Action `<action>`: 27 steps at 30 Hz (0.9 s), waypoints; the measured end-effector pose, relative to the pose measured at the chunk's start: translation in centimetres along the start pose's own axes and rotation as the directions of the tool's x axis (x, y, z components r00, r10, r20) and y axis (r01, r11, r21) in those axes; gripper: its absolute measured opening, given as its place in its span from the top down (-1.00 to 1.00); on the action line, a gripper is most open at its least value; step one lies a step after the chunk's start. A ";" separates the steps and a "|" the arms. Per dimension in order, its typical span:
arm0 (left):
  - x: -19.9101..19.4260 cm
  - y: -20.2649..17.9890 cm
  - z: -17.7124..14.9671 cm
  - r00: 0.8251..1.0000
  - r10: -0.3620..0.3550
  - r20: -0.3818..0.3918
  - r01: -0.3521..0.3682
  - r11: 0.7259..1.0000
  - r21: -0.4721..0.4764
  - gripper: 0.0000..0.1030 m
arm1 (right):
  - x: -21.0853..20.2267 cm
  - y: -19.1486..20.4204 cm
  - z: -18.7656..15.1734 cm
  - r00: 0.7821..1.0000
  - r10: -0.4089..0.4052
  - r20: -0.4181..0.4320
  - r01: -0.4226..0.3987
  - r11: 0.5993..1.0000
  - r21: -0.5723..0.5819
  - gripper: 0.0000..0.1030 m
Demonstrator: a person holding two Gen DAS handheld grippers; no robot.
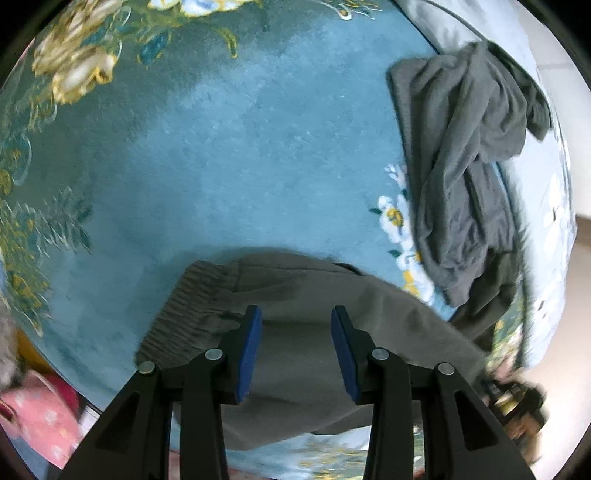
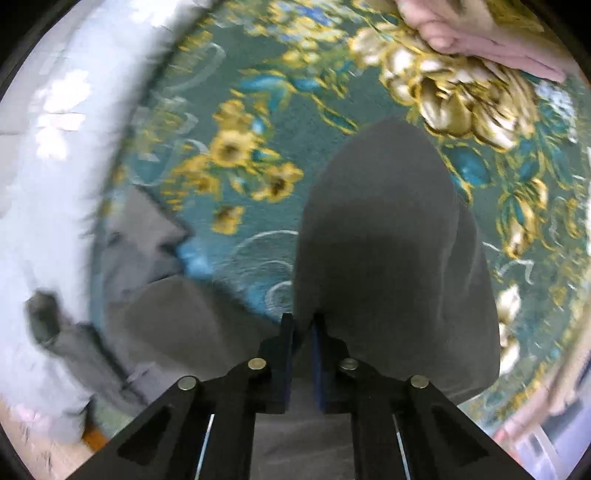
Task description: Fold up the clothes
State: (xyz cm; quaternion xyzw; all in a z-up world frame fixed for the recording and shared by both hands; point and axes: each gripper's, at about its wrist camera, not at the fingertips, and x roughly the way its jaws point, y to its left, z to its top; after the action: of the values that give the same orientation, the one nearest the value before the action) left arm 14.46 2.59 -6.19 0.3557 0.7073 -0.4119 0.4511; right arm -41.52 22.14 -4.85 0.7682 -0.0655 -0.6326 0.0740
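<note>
The trousers (image 1: 306,332) are grey-brown, soft and matte, with a ribbed elastic waistband (image 1: 181,306) bunched along one end. In my left view they lie on the rug (image 1: 229,155) right under my left tongs (image 1: 295,347), the waistband off to the left of the blue pads (image 1: 251,354). Those jaws stand apart, released, with the cloth below them; I cannot tell whether the pads touch it.

In my right view the same grey cloth (image 2: 391,258) runs up and away from my right tongs (image 2: 303,332) in a long rounded lobe, smooth and without creases, over the flowered part of the rug (image 2: 240,155). These jaws are clenched almost together at the cloth's edge, and a thin fold appears caught between the pads, though the picture is blurred.

A second garment, a darker grey heap (image 1: 469,166), lies crumpled at the rug's right edge, well apart from the trousers. A pink cloth (image 2: 487,33) lies at the far corner.

No containers show in either view.
</note>
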 end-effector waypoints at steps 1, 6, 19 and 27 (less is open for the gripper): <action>0.0 0.0 0.2 1.000 -0.022 -0.009 0.022 0.999 -0.026 0.23 | -0.6 -0.3 -0.2 0.999 0.035 0.012 -0.035 0.999 -0.016 0.84; 1.8 0.5 1.1 0.979 -0.181 -0.095 0.151 0.954 -0.258 0.23 | -5.8 -2.4 -2.0 0.979 0.179 0.099 -0.164 0.976 -0.145 0.92; 6.0 -8.1 2.8 0.992 -0.002 -0.130 -0.013 0.993 -0.119 0.23 | -4.4 -2.2 -0.9 0.962 0.265 0.061 -0.254 0.956 -0.149 0.84; 5.9 -9.1 3.3 0.990 0.010 -0.139 -0.020 0.998 -0.065 0.23 | 0.0 0.7 0.5 0.995 0.089 0.047 -0.091 0.995 0.044 -0.27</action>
State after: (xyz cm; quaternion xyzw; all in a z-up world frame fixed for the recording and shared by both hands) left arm 5.58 -3.31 -10.11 0.3737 0.7475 -0.3591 0.4154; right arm -42.03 21.47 -4.81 0.7515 -0.1160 -0.6441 0.0833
